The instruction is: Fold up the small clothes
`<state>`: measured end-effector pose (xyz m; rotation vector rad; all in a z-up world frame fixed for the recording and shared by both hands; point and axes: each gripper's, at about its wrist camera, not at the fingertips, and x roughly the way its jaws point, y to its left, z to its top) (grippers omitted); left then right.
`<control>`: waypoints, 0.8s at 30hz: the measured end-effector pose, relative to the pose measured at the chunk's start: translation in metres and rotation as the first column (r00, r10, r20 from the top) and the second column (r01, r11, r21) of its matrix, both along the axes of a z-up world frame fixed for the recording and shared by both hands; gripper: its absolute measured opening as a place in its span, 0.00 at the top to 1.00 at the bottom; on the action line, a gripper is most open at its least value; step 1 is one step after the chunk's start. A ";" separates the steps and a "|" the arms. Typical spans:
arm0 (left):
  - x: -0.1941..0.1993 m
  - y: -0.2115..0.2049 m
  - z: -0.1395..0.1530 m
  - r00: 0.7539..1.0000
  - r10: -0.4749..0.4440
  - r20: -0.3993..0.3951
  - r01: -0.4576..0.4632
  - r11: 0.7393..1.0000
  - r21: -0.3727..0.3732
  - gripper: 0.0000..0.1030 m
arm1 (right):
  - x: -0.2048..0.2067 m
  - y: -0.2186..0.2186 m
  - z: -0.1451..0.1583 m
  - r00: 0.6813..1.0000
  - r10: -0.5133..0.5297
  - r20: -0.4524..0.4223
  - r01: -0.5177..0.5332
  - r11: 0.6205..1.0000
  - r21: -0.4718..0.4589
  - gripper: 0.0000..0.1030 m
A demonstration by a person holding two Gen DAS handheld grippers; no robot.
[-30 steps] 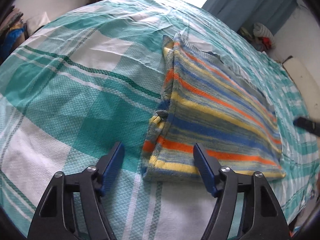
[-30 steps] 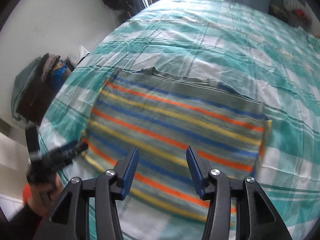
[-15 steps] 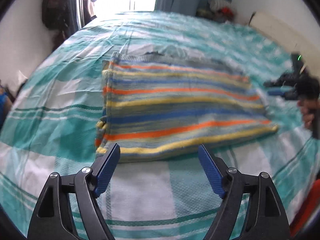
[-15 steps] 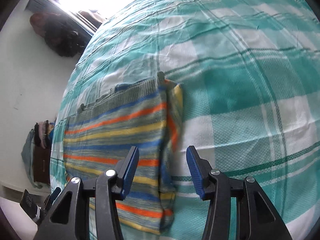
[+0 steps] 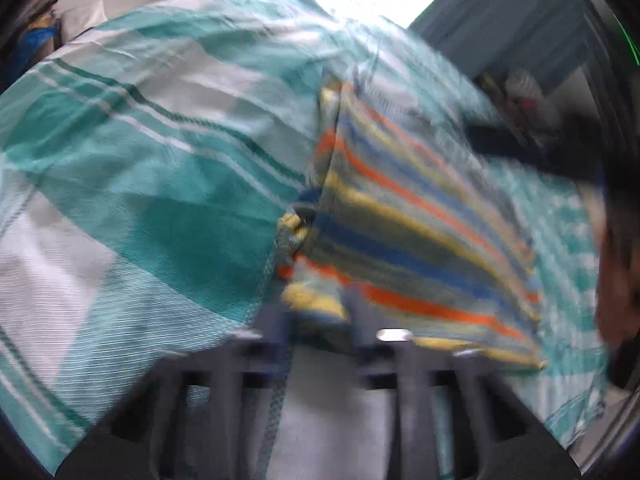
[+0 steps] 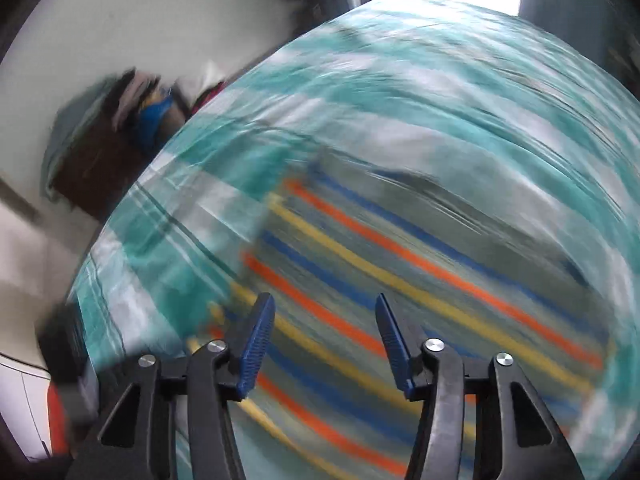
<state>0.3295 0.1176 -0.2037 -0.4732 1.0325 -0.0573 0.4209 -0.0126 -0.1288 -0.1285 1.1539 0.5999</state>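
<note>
Your left gripper (image 5: 320, 316) has just closed its jaws on the striped garment's (image 5: 408, 216) near corner, ready to fold, while your right gripper (image 6: 324, 344) hovers open above it.

We see the left hand-held gripper (image 5: 318, 320), whose jaws have just been closing, pinching the near corner of the striped sweater (image 5: 404, 224). The sweater lies folded on the bed's teal and white checked sheet (image 5: 132, 184). The picture is blurred; a dark shape at the right edge cannot be made out.
</note>
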 end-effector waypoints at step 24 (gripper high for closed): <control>-0.044 -0.203 0.108 0.866 -0.419 0.274 0.407 0.908 0.102 0.92 | 0.022 -0.202 0.038 0.934 -0.347 0.078 0.332 0.929 0.163 0.92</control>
